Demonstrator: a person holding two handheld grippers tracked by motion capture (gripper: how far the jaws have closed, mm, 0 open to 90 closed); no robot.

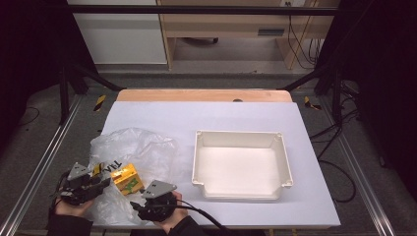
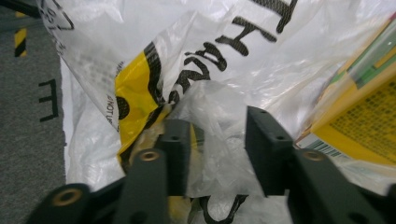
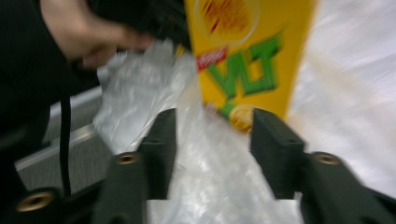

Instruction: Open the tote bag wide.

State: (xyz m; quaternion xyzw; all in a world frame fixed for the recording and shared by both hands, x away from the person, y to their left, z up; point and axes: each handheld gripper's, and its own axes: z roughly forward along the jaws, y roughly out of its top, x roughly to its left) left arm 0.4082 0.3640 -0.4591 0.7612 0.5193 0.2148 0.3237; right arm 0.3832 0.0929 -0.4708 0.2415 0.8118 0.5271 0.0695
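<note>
A crumpled clear plastic bag (image 1: 140,147) with black print lies at the table's left front. A yellow box (image 1: 127,178) with green lettering rests in it. My left gripper (image 1: 102,184) is at the bag's left side. In the left gripper view it (image 2: 222,151) is open, with a bunched fold of the bag (image 2: 210,107) between its jaws and the yellow box (image 2: 359,116) at the right. My right gripper (image 1: 142,200) sits just in front of the box. In the blurred right gripper view it (image 3: 212,140) is open over the bag's film (image 3: 135,93), short of the yellow box (image 3: 247,51).
An empty white tray (image 1: 241,133) stands on the pale table cover (image 1: 172,115), right of the bag. A metal rail (image 1: 34,172) runs along the table's left side. The person's other hand (image 3: 93,35) appears at the upper left of the right gripper view.
</note>
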